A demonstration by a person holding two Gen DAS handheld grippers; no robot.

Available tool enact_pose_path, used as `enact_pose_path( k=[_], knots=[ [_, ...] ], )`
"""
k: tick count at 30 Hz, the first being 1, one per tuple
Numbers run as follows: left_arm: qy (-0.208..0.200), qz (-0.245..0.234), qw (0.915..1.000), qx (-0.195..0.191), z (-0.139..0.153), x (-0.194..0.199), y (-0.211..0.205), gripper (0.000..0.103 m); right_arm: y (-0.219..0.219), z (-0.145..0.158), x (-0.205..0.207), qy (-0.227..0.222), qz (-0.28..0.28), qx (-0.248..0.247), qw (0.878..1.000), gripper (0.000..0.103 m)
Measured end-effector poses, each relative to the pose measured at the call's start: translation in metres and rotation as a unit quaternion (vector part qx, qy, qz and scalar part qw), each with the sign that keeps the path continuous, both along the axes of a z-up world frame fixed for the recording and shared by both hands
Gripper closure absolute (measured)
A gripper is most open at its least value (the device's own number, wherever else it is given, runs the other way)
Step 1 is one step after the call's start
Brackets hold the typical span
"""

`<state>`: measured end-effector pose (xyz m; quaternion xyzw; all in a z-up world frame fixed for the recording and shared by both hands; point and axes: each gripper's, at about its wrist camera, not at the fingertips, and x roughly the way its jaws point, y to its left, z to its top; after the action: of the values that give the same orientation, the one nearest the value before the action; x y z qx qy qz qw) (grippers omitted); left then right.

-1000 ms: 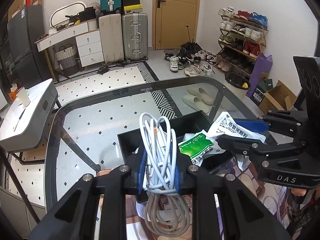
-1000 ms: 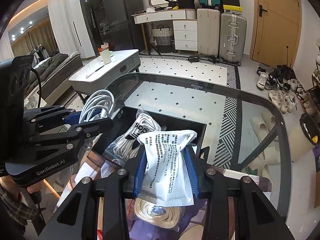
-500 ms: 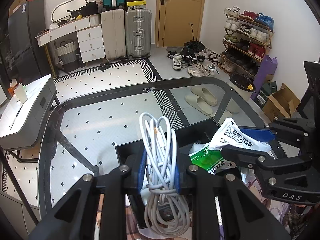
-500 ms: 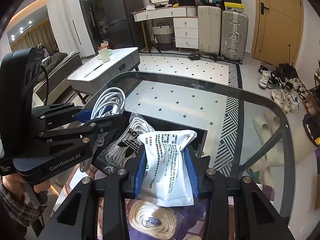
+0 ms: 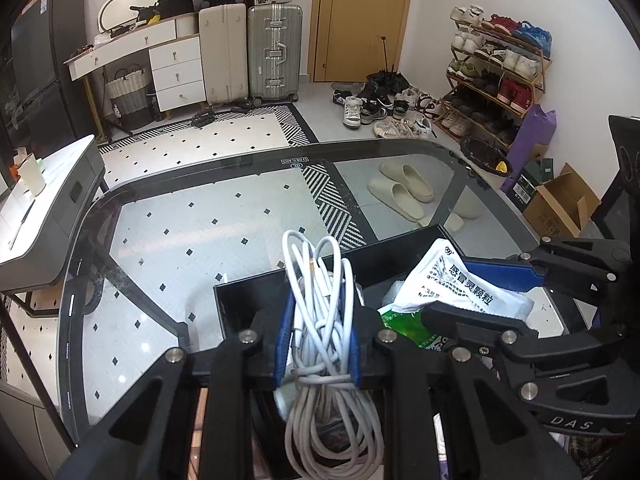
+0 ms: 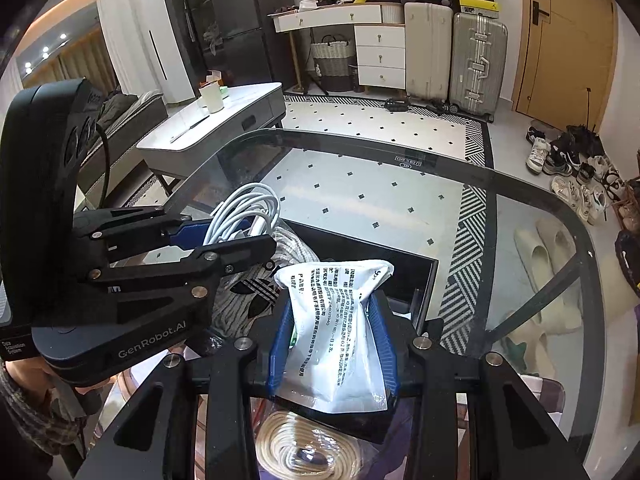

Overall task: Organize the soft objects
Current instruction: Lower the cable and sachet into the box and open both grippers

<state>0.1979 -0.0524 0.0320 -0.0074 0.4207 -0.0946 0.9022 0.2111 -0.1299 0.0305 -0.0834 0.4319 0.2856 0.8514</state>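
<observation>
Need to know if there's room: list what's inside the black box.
In the black box: a bagged lace bundle and a green packet. The grippers and their loads cover the rest.

- Left gripper point(image 5: 318, 344) is clamping a white cable bundle point(image 5: 320, 320), loops sticking up and hanging below.
- Right gripper point(image 5: 476, 292) is coming in from the right, pinching a white packet point(image 5: 460, 286).
- Both are hovering over a black box point(image 5: 256, 300) sitting on the glass table point(image 5: 200, 216).
- A green packet point(image 5: 404, 322) is lying in the box.
</observation>
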Motion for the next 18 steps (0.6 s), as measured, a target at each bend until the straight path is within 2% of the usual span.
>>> enact_pose_path(
  k=[6, 10, 12, 15, 18],
  knots=[
    [0.010, -0.003, 0.9999, -0.007, 0.000, 0.005, 0.003, 0.080, 0.003, -0.011, 0.005, 0.008, 0.004, -0.011, 1.000, 0.065],
    [0.009, -0.007, 0.9999, 0.001, 0.000, 0.003, 0.001, 0.077, 0.002, -0.012, 0.004, 0.009, 0.011, -0.007, 1.000, 0.057],
    [0.007, -0.010, 0.9999, 0.004, 0.000, 0.001, 0.000, 0.065, 0.002, -0.011, 0.003, 0.009, 0.012, -0.005, 1.000, 0.053],
    [0.004, -0.010, 0.9999, 0.004, 0.002, -0.002, 0.001, 0.056, -0.001, -0.009, 0.000, 0.009, 0.011, -0.004, 1.000, 0.051],
    [0.002, -0.013, 0.9999, 0.005, 0.005, -0.005, 0.000, 0.052, -0.006, -0.006, -0.003, 0.009, 0.007, -0.002, 1.000, 0.048]
  ],
)
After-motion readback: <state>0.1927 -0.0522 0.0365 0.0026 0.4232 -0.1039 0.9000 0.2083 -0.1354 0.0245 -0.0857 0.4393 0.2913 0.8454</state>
